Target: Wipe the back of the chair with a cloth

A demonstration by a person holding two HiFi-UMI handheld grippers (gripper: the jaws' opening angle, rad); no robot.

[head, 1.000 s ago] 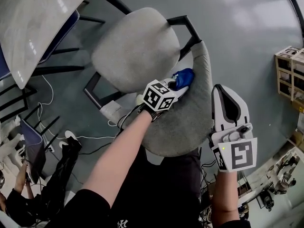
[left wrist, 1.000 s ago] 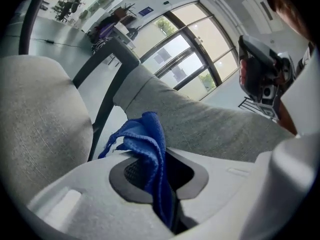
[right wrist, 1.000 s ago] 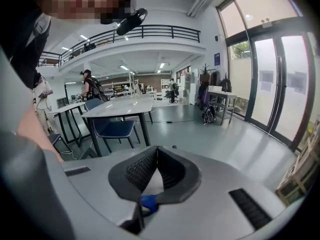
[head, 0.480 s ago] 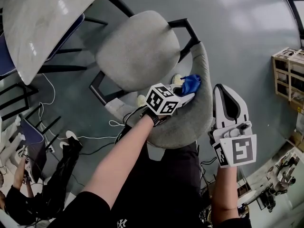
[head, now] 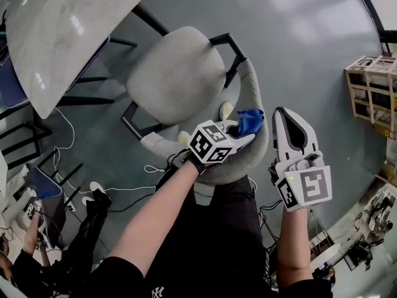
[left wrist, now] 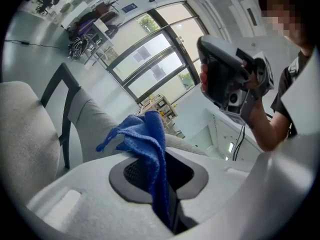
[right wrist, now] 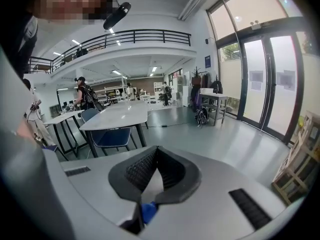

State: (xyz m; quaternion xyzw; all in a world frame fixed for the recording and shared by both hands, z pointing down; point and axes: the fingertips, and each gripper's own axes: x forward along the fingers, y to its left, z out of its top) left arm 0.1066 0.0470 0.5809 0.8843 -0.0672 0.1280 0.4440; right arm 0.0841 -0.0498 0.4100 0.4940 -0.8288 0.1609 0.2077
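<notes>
A grey upholstered chair [head: 177,76] with black legs stands below me, its curved backrest [head: 259,143] nearest my body. My left gripper [head: 246,136] is shut on a blue cloth [head: 250,120], which it presses against the inner face of the backrest near the top edge. In the left gripper view the blue cloth [left wrist: 146,136] bunches out of the shut jaws of the left gripper [left wrist: 159,156], with the grey backrest [left wrist: 92,119] just behind it. My right gripper [head: 286,120] hangs beside the backrest's outer side, shut and holding nothing. The right gripper view shows the right gripper [right wrist: 157,151] pointing across the room.
A white table [head: 68,36] with a blue chair [head: 12,85] under it stands at the upper left. Wooden crates [head: 372,92] sit at the right edge. Cables [head: 124,182] lie on the grey floor at the left. More tables [right wrist: 117,116] stand farther off.
My left gripper has slid the blue cloth to the right along the backrest, toward its top edge. The right gripper has stayed beside the backrest.
</notes>
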